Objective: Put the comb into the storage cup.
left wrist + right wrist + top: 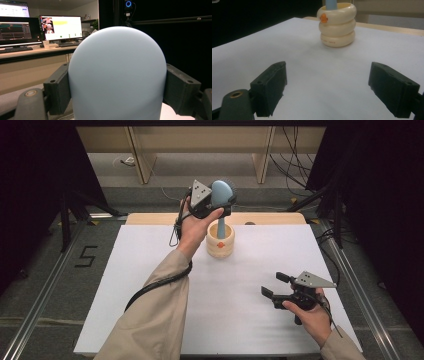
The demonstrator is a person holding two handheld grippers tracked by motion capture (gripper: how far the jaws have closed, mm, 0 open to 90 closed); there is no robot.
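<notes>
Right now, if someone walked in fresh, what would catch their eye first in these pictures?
Probably the pale blue brush, raised at the far middle of the table, its head clamped in the left gripper and its handle dipping into the cream ringed holder. Next, the right gripper, open and holding nothing, low over the white table near the right front.

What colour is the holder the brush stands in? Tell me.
Cream holder with a small orange mark; clearest in the right gripper view.

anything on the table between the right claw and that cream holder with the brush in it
Nothing: bare white table runs from the open right claw up to the cream holder, as the right gripper view shows; the high view agrees.
</notes>
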